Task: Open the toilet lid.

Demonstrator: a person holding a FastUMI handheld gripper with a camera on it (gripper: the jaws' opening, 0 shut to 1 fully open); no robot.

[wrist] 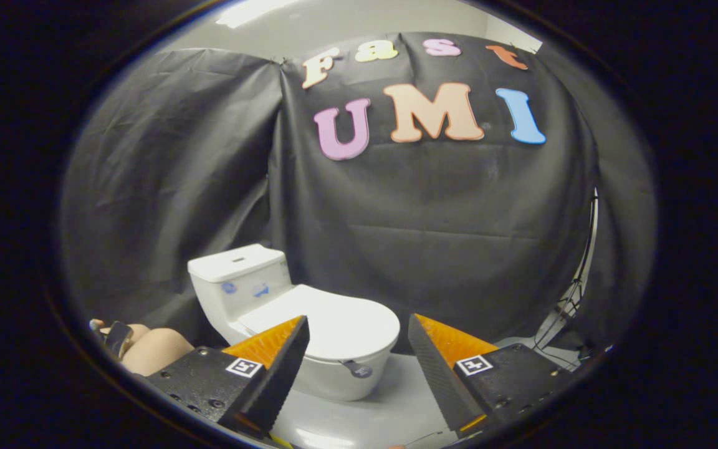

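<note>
A white toilet (334,374) stands on the grey floor just ahead of my gripper. Its white lid (334,321) lies flat and closed over the bowl, with the tank (237,284) behind it to the left. A small dark tab (359,370) sticks out at the front rim of the bowl. My gripper (357,330) is open with nothing between its fingers. The left fingertip (293,340) overlaps the lid's near left side in the view, and the right fingertip (421,340) sits to the right of the bowl. The gripper is short of the toilet and not touching it.
Black cloth walls (434,231) close in behind and to the left of the toilet. A person's hand (147,349) shows beside the left finger. Thin cables or a stand (574,299) stand at the right where the cloth ends. Grey floor (396,411) lies under the fingers.
</note>
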